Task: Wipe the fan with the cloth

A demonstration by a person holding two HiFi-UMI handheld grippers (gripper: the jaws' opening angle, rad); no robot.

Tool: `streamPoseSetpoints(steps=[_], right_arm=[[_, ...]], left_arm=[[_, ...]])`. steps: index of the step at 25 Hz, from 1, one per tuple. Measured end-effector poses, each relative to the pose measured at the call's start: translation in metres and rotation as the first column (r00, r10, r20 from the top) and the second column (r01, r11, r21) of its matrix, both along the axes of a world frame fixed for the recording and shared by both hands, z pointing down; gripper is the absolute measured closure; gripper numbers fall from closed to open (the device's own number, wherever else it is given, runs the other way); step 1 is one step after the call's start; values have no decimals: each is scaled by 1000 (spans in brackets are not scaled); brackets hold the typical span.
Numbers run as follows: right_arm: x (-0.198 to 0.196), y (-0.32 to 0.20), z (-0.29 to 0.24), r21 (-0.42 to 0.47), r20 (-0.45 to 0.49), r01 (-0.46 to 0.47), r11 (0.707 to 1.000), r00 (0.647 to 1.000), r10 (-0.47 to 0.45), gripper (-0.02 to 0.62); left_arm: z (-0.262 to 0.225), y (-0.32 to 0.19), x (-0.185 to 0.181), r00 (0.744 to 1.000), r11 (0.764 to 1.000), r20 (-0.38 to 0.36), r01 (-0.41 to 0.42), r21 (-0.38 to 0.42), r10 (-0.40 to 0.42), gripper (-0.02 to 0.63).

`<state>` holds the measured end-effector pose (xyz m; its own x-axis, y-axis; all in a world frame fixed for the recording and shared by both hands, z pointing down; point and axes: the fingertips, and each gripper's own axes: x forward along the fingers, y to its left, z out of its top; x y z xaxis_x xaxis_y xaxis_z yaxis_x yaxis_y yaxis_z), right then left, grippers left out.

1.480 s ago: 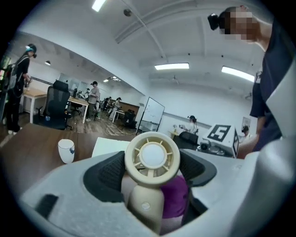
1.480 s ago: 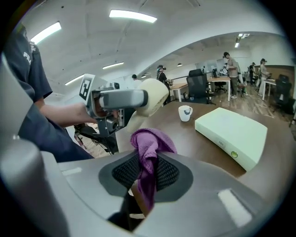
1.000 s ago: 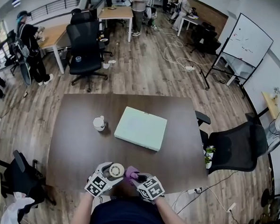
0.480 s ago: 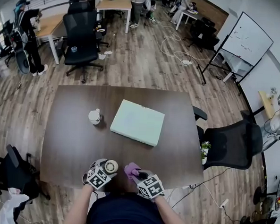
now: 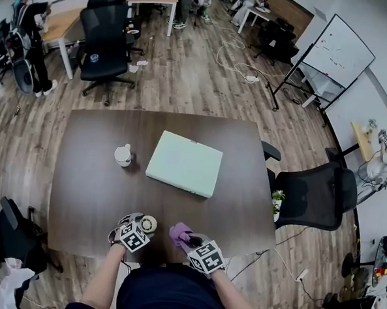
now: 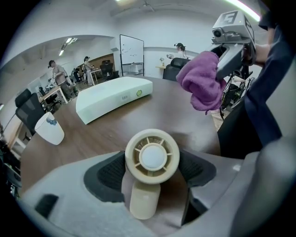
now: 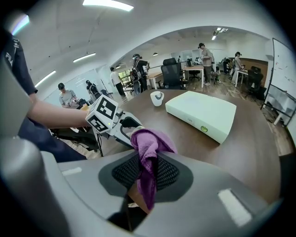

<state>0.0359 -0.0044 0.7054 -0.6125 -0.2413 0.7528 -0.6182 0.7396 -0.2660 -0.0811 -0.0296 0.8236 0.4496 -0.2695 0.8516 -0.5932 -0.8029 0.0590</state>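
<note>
Now, at the left gripper (image 6: 152, 172): jaws partway apart, pads pressed on both sides of the round head of the fan (image 6: 151, 156), a small cream one, with the grille turned up toward the camera and the handle pointing back into the throat. Seems held this way to steady it and to leave the whole grille free for wiping. At the right gripper (image 7: 147, 172): jaws almost together, pinching the purple cloth (image 7: 149, 141) in a fold, with a bunched end standing out past the tips and a tail hanging below. Probably gripped so to offer a soft pad for rubbing and to keep the hard plastic away from the fan. Just beside each other, both grippers, low over the near edge of the brown table (image 5: 93, 190), close before the person. Cloth and fan near but apart, no contact yet. Resting on the wood or lifted just above it: impossible to tell for the fan. Farther out on the table, well apart from the work: a flat white box (image 5: 183, 163) and a white cup (image 5: 122, 155). Judged from this: wiping not yet begun; next, the cloth to the grille.
</note>
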Motion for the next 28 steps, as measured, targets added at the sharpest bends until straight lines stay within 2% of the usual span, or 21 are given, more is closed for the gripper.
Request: streamPoseSetpoints(steps=[4,8,15,18,22,28], right_arm=[[5,2,4,-13,-8,-7,1000,1000,7,510],[6,3,8,-22,-15,-14,1000,1000,14,509],[8,1,7,-33,-18,-14,999,1000,13,510],[7,5,7,-38,-16,-11,999,1000,10,510],[6,7,9,-42,-15,-6,999,1000,6,510],[10,7,9,-46,-13,-10,999,1000,9,509]], left_arm=[[11,0,4,993,996,66,-95,-5,95,242],[25,0,5,964,977,158,-215,-7,213,242],[31,-5,9,943,962,193,-271,-35,272,242],[30,-4,11,940,957,184,-284,-51,289,242],[32,-5,12,956,960,104,-268,-79,275,241],[32,-5,14,947,949,78,-305,-75,311,241]])
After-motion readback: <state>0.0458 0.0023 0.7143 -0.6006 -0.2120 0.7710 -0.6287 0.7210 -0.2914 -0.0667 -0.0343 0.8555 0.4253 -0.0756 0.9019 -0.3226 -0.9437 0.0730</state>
